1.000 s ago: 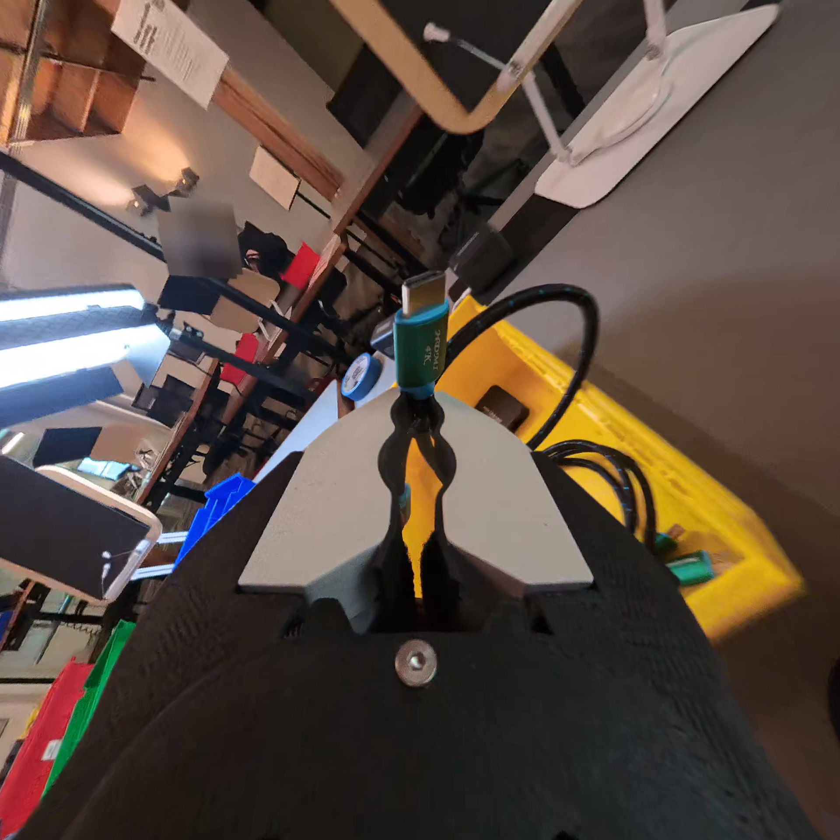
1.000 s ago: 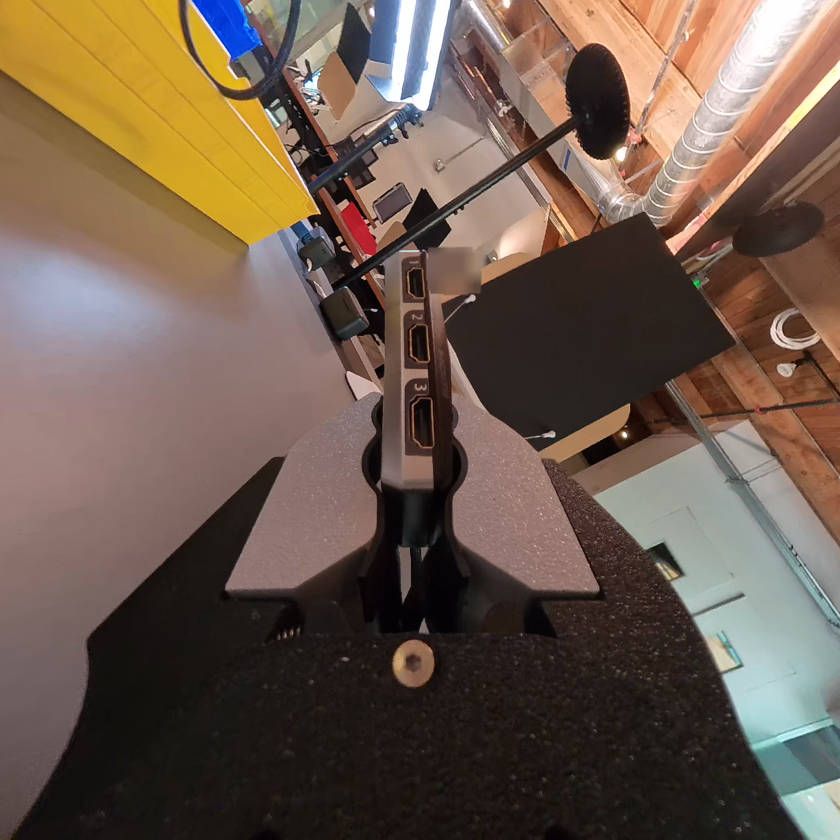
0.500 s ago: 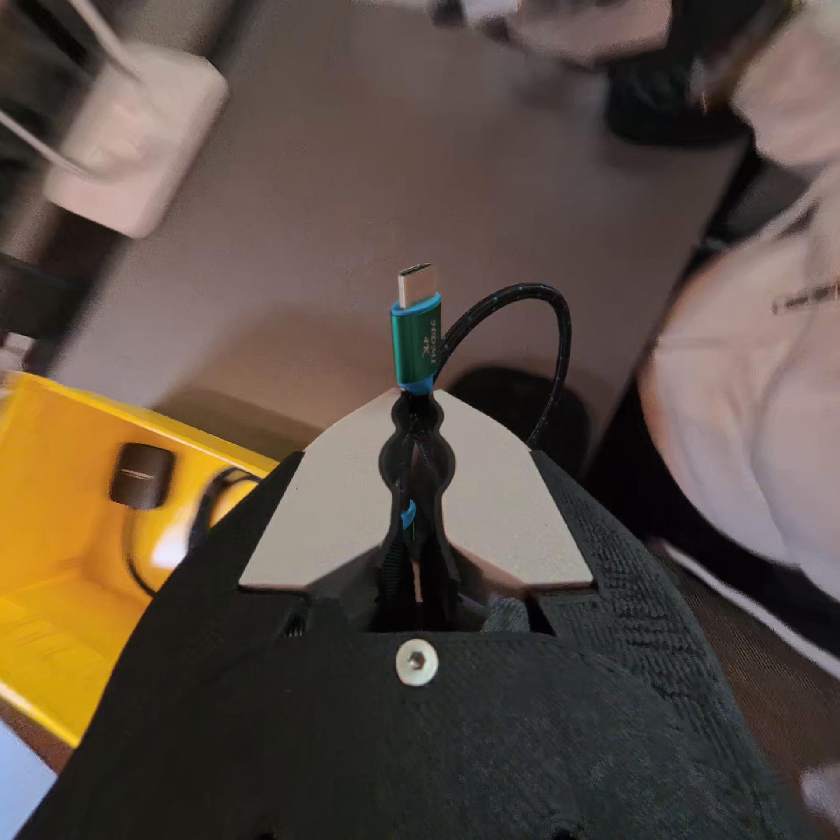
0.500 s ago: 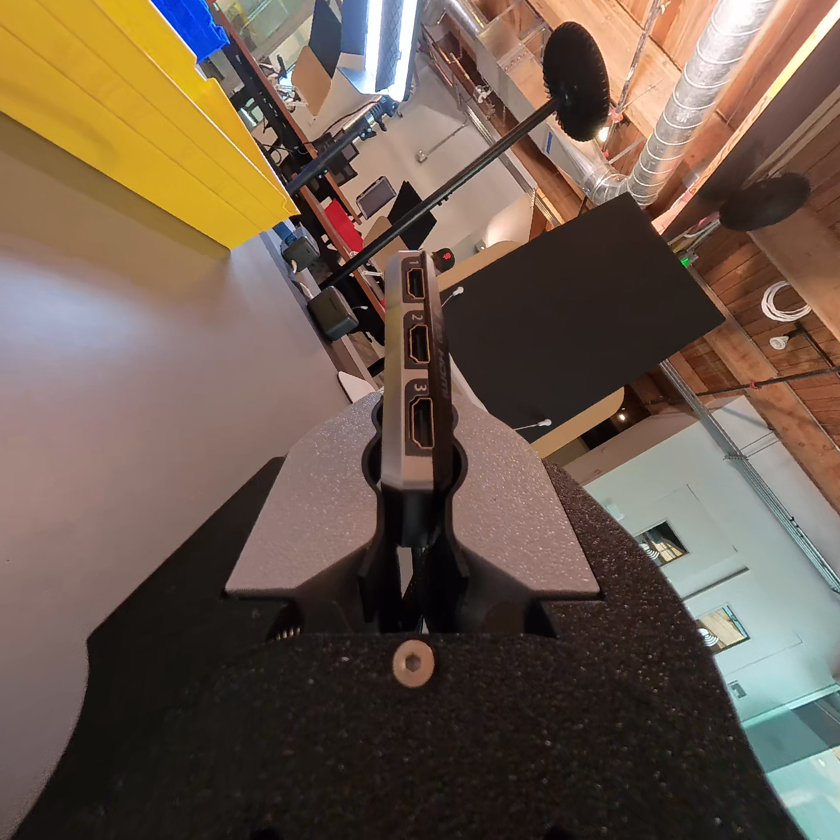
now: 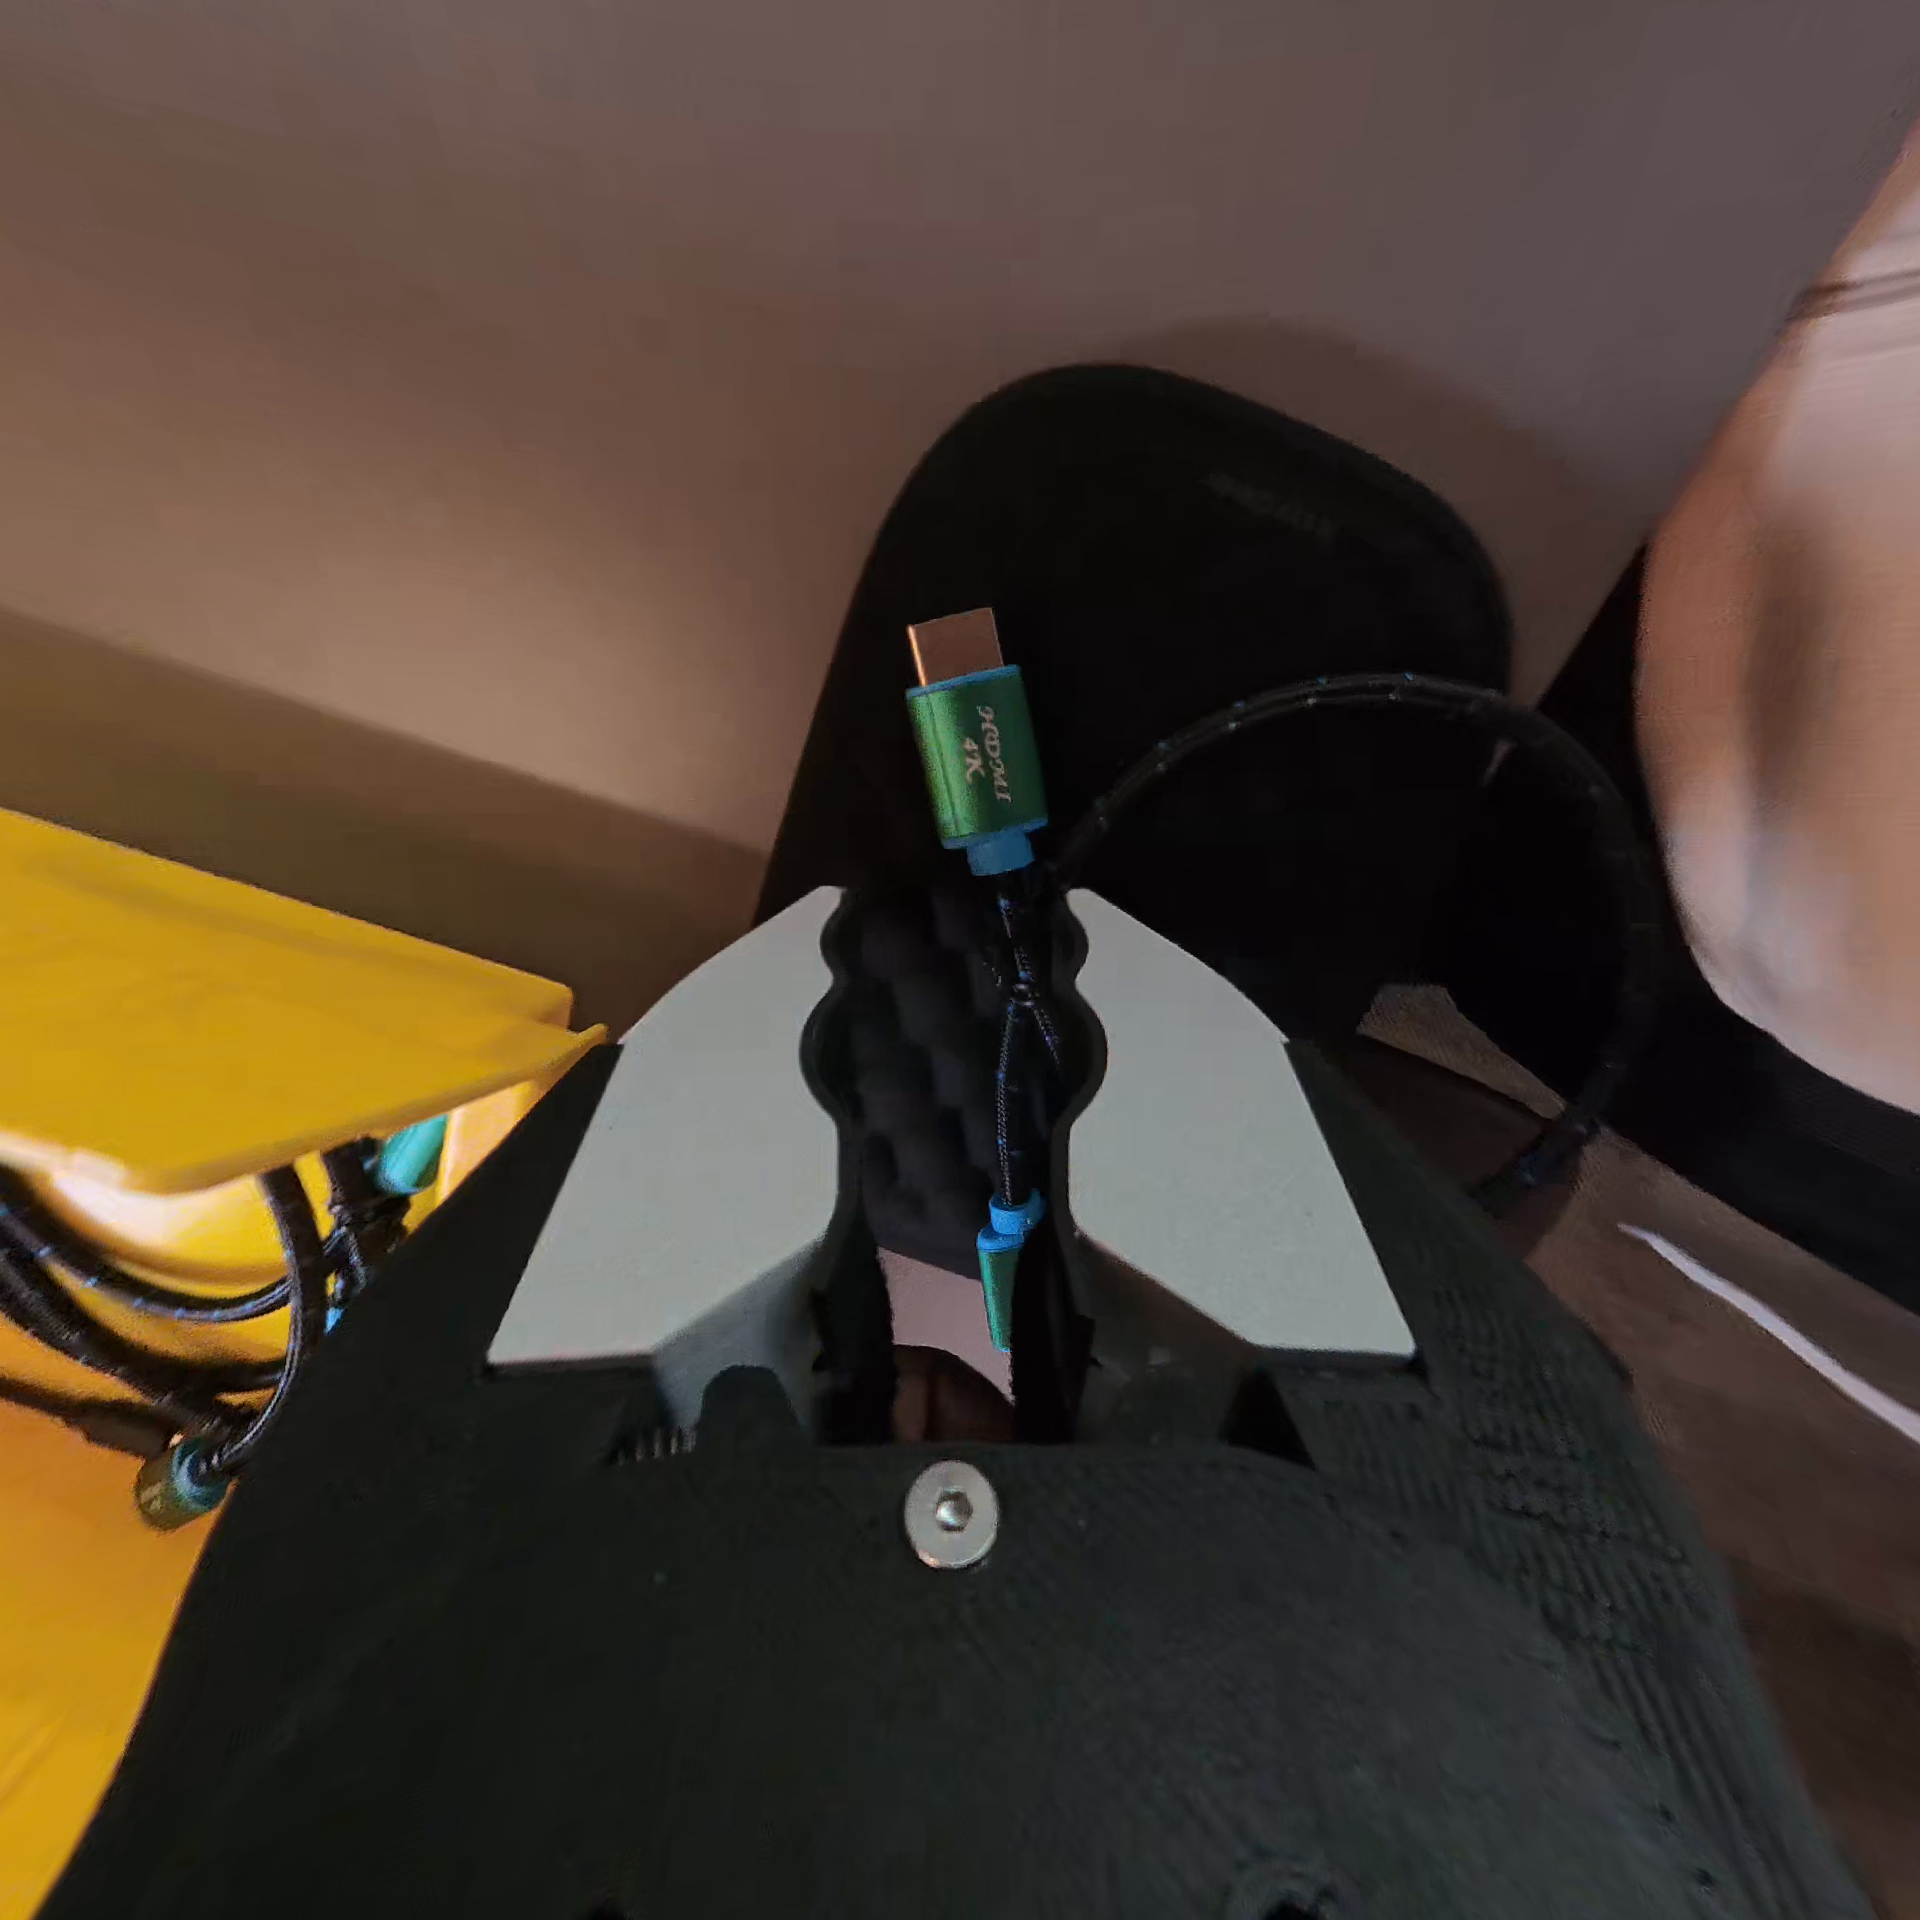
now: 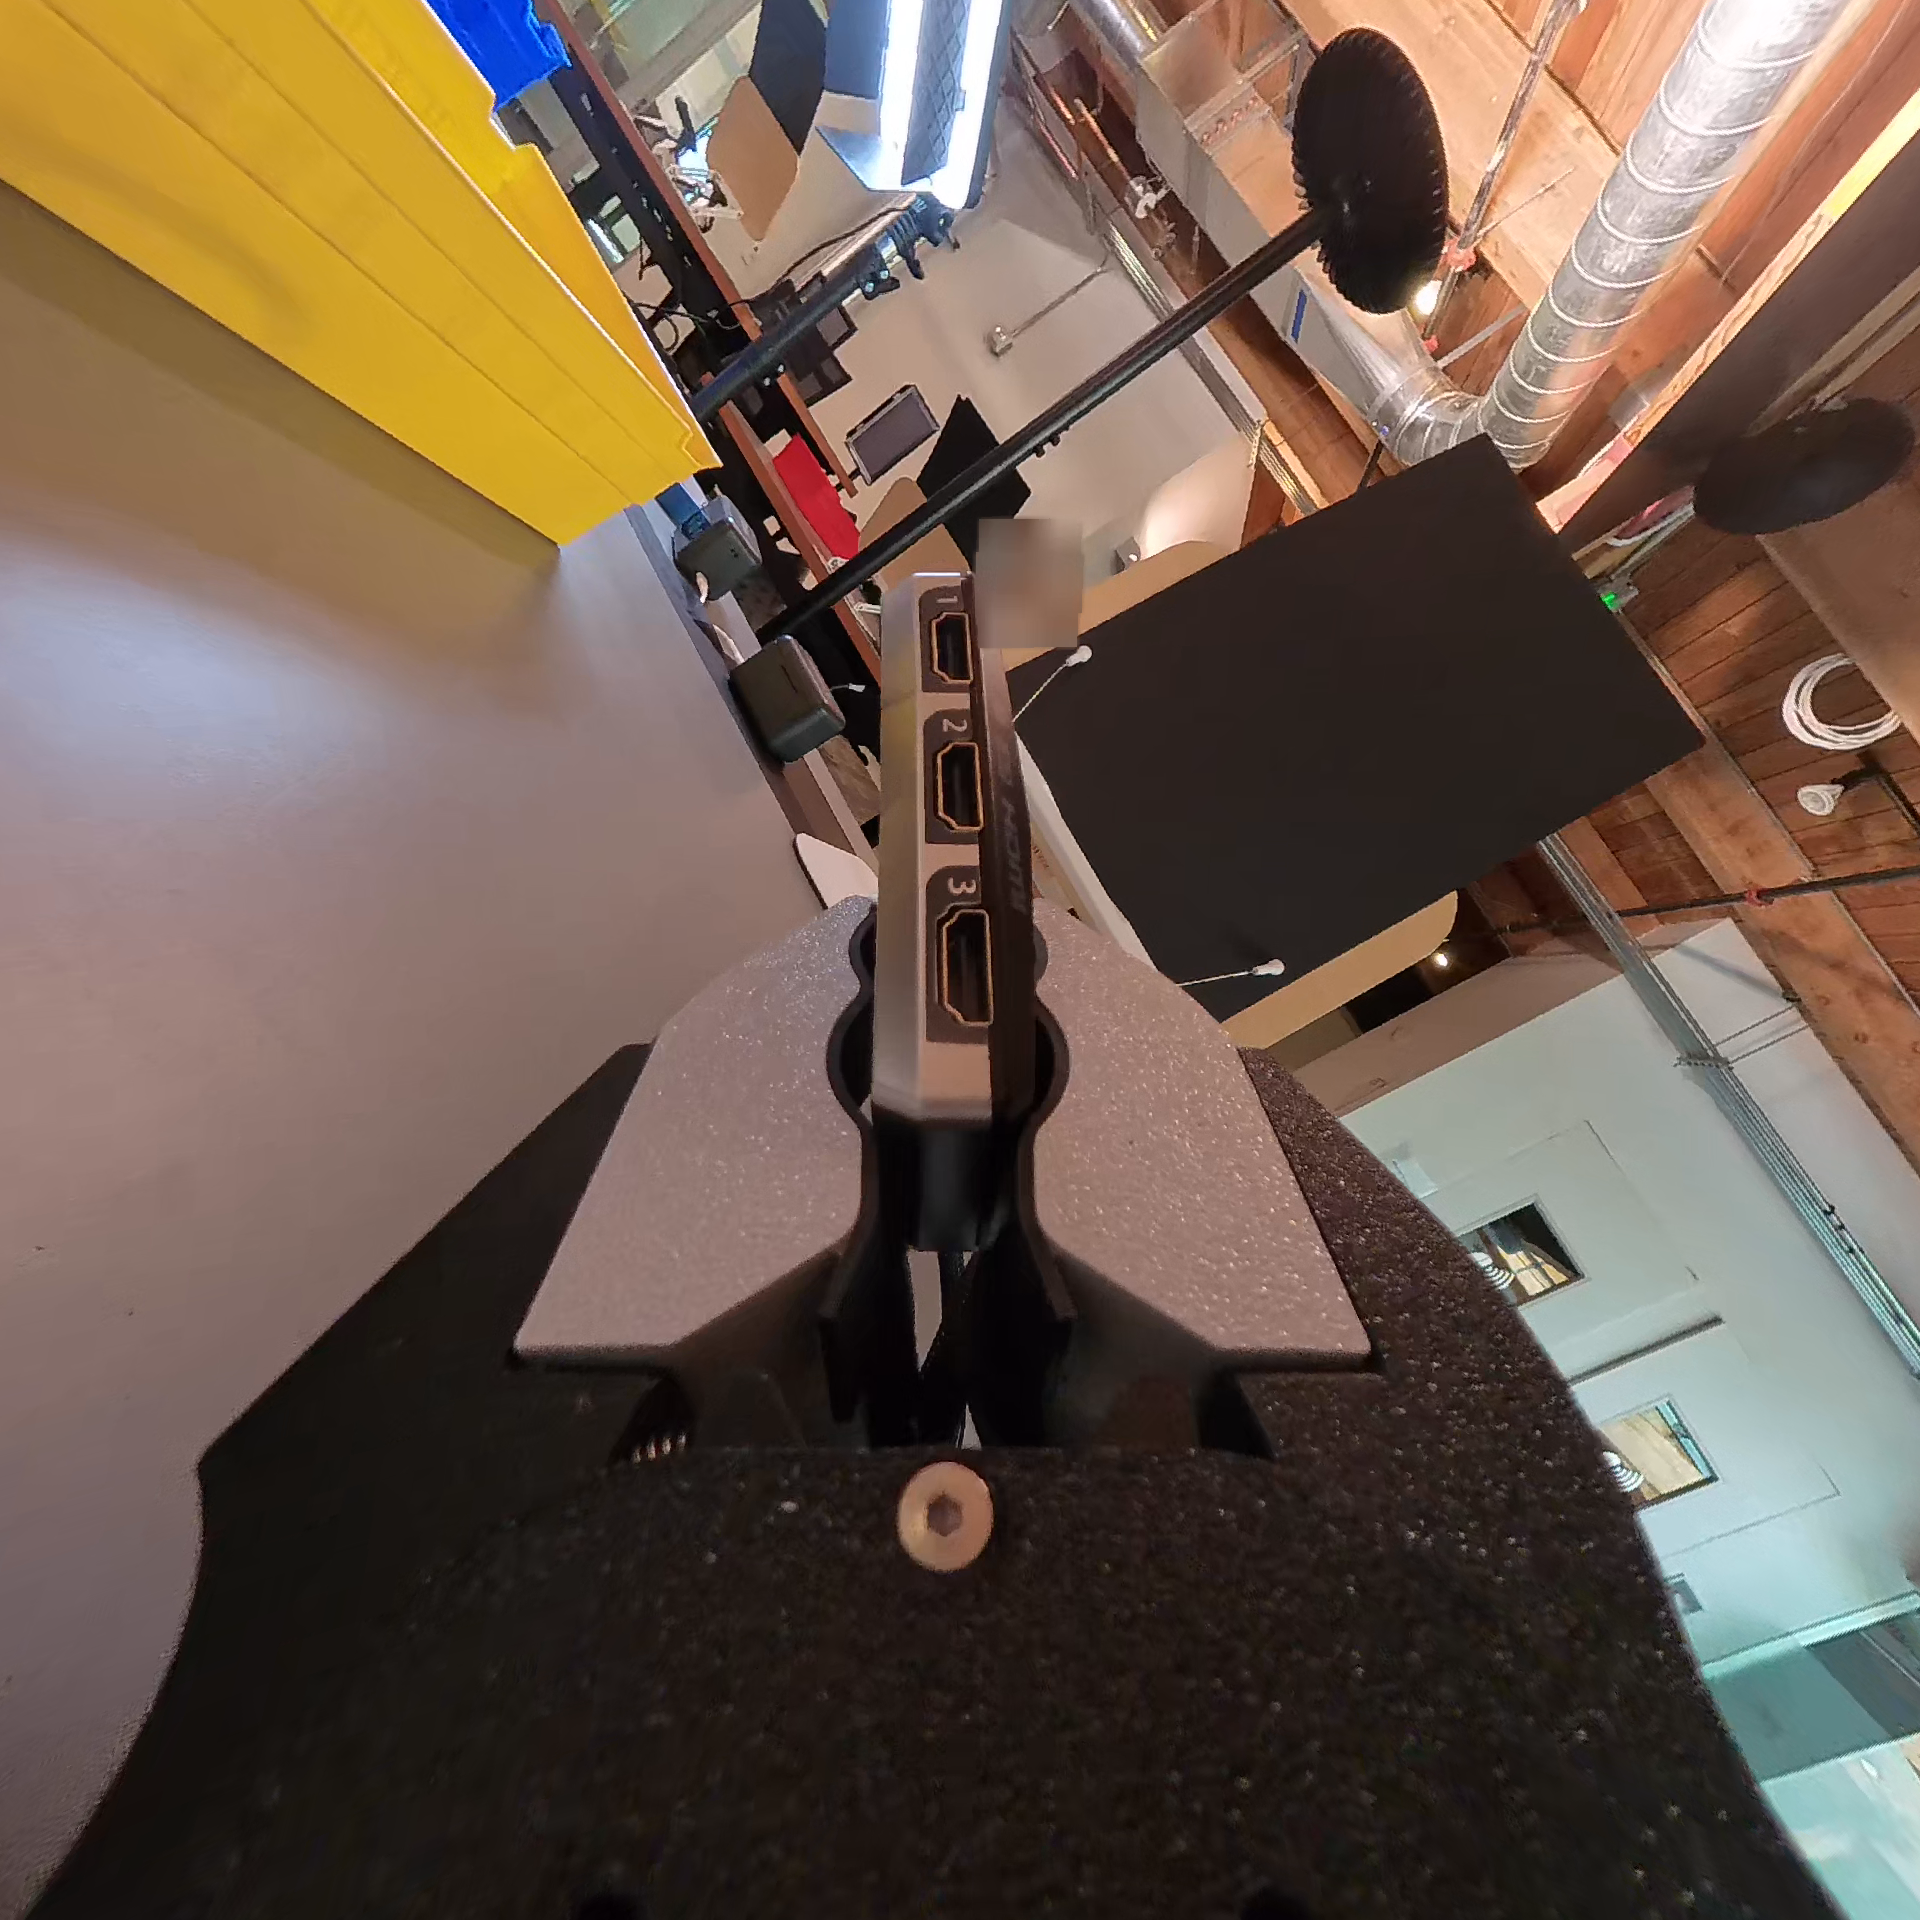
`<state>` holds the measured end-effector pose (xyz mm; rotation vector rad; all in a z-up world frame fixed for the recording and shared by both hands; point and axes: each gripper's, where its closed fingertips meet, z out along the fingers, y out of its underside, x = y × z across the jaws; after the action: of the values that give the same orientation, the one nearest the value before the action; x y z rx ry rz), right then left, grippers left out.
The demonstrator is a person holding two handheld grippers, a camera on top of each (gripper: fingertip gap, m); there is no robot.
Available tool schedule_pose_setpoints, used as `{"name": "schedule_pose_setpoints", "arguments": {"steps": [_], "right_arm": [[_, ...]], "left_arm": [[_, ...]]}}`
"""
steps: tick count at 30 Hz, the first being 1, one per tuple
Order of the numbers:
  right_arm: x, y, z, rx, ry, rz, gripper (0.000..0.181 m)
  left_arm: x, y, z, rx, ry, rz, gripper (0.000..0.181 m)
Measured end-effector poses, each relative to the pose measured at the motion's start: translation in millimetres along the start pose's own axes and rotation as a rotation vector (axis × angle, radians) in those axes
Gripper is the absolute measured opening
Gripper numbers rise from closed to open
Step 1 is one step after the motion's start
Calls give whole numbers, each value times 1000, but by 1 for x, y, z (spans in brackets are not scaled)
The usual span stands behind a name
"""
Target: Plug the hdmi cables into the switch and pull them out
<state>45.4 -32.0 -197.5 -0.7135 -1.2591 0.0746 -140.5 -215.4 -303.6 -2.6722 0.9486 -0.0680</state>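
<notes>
While the switch [image 6: 951, 862] is pinched upright in the right gripper [image 6: 951, 997], ports all empty, the hdmi cable [image 5: 1023, 1039] is held against one side of the left gripper [image 5: 956, 966], jaws a bit apart; its green plug [image 5: 975, 764] sticks out past the tips.

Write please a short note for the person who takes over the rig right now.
Left gripper: fingers slightly apart; the cable runs between them, green plug sticking out ahead; grip uncertain.
Right gripper: shut on the switch, held on edge.
More cables lie in the yellow bin.
Done: nothing plugged; all three visible ports are empty.
Left: bring the plug to a port, push it in, pull it out, repeat with the others.
</notes>
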Motion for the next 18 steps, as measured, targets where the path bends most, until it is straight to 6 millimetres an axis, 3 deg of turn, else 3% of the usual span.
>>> {"name": "schedule_pose_setpoints", "arguments": {"steps": [5, 9, 12, 14, 18], "right_arm": [[0, -1, -1, 4, 0, -7, 23], [-1, -2, -1, 7, 0, -11, 23], [-1, -3, -1, 11, 0, -9, 23], [-1, -2, -1, 8, -4, -11, 23], [-3, -2, 0, 5, -11, -15, 23]], "left_arm": [[5, -17, -7, 208, -98, -98, 36], [6, -1, 5, 186, -173, -119, 36], [8, -5, 7, 281, -200, -120, 20], [5, -7, 7, 316, -240, -100, 20], [10, -13, 4, 408, -128, -204, 19]]}}
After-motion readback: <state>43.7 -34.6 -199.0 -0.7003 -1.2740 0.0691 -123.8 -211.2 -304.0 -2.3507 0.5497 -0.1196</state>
